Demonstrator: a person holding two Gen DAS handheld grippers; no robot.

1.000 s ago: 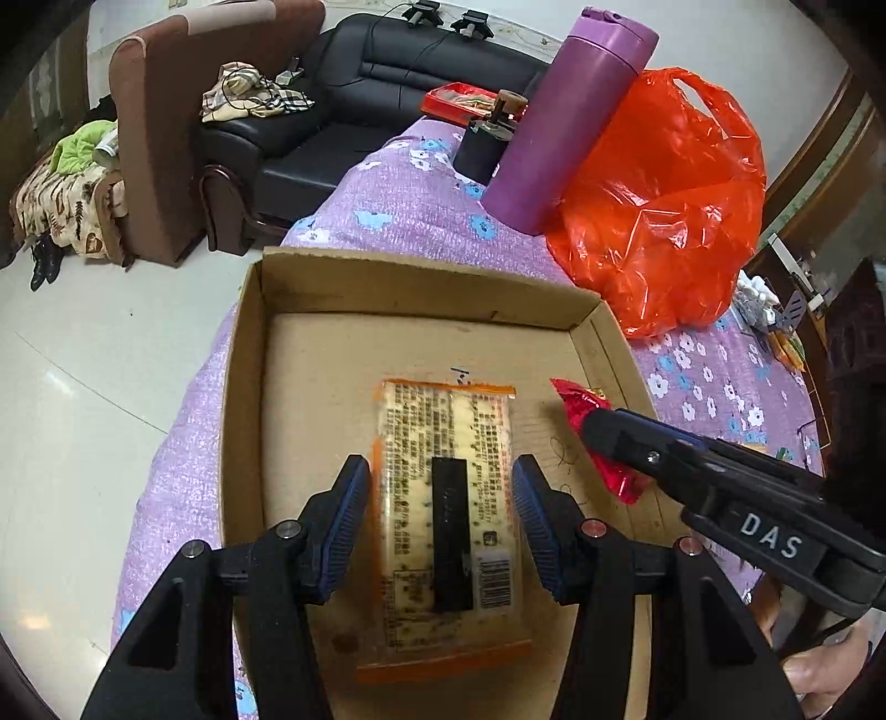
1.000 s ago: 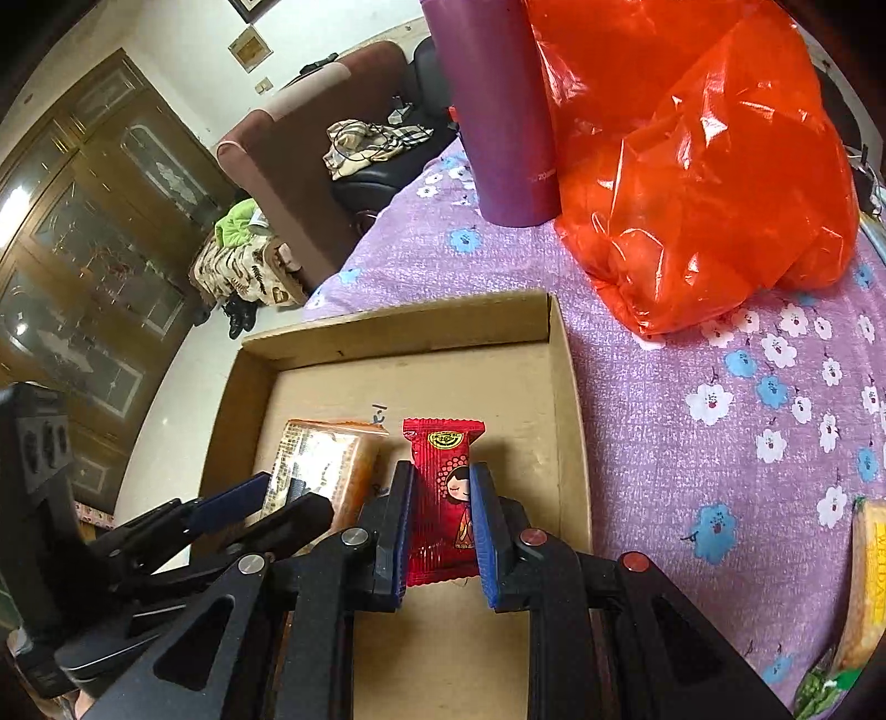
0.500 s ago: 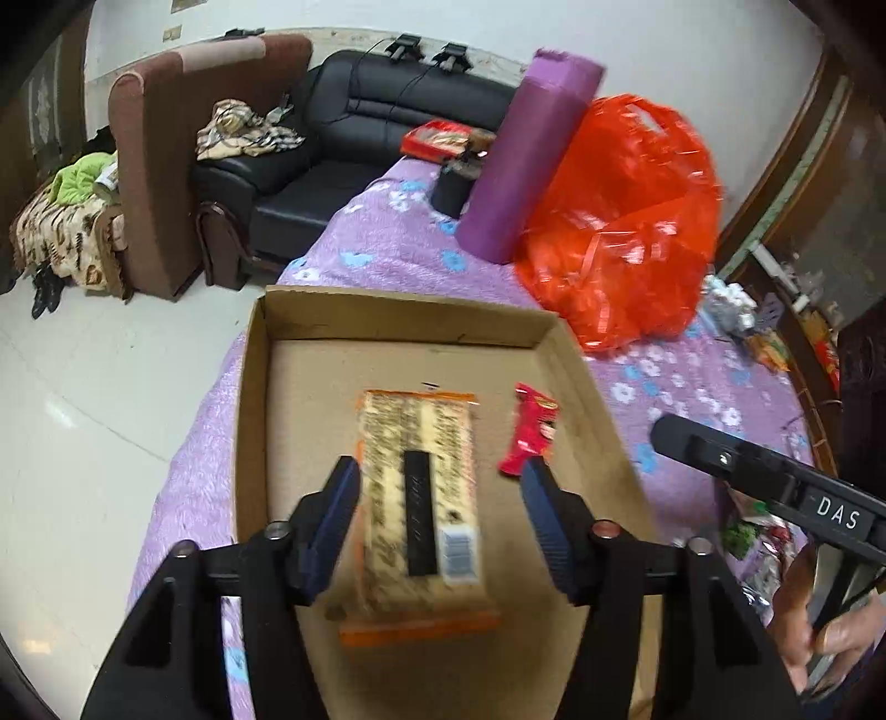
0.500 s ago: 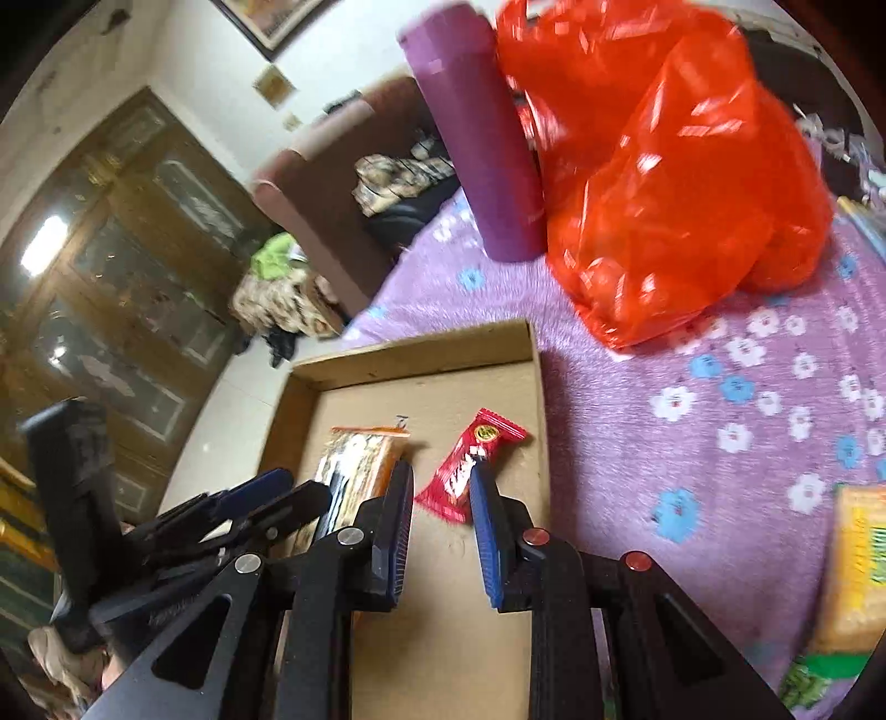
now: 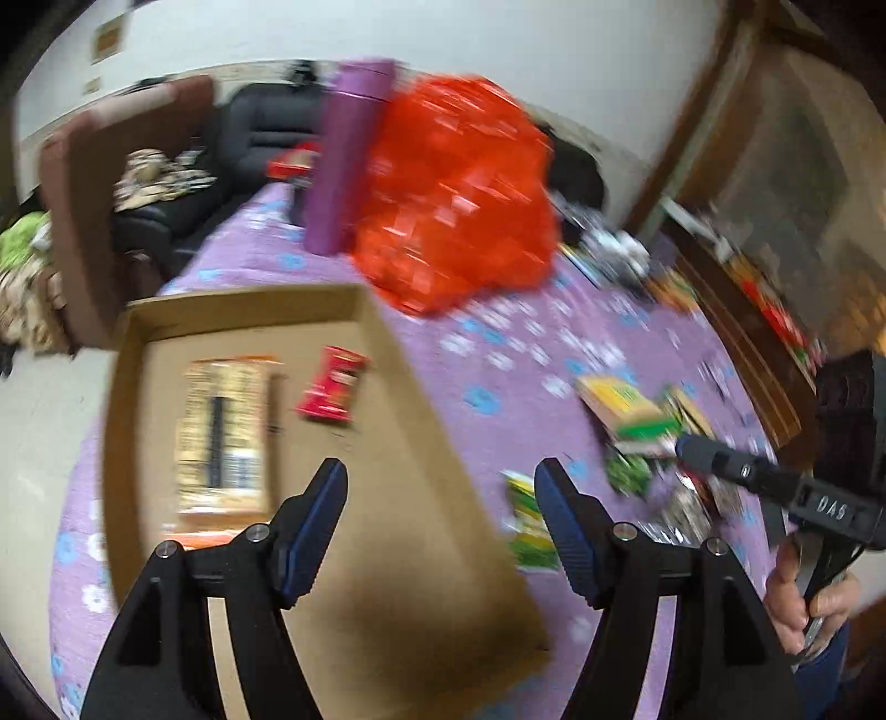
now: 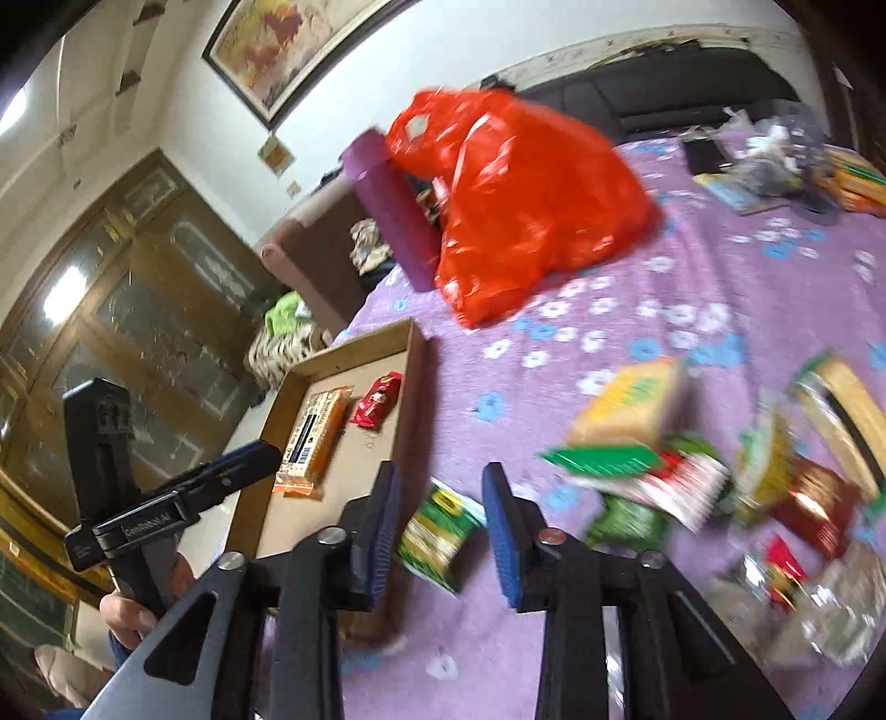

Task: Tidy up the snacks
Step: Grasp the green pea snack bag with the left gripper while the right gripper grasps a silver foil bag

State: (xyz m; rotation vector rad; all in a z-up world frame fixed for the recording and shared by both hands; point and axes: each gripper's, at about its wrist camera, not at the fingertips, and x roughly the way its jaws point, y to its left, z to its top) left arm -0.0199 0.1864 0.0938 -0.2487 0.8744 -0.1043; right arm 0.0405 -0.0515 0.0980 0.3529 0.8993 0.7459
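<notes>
- Cardboard forms the shallow, flat-bottomed tray point(image 5: 387, 354) with low upright walls; it lies on the tabletop point(image 5: 498, 365), which wears a purple cloth printed with small blue and white flowers.
- Inside the tray lie two snacks, just beside each other: a long, flat orange-edged packet point(image 5: 221, 432) with a barcode, and a small glossy red wrapper point(image 5: 332, 382).
- The left hand-held gripper point(image 5: 440, 493), black with ribbed blue pads, hangs over the tray's near right wall; its jaws are opening and nothing is between them.
- The right hand-held gripper point(image 6: 437, 501) hangs above a green and yellow packet point(image 6: 437, 534) on the cloth beside the tray; its jaws are opening, and the pads look clear of the packet.
- More snacks point(image 6: 626, 421) lie loose on the cloth to the right: a yellow block-shaped packet, crinkled green, red and clear wrappers, all blurred.
- A crumpled, shiny orange-red plastic bag point(image 5: 454, 194) sits beyond the tray, with a tall purple cylindrical flask point(image 5: 346, 160) beside it.
- Around the tabletop stand a black leather sofa point(image 5: 260, 133), a brown armchair point(image 5: 72, 183) and dark wooden glass-fronted cabinets point(image 6: 138, 310); a framed picture point(image 6: 293, 39) hangs on the white wall.
</notes>
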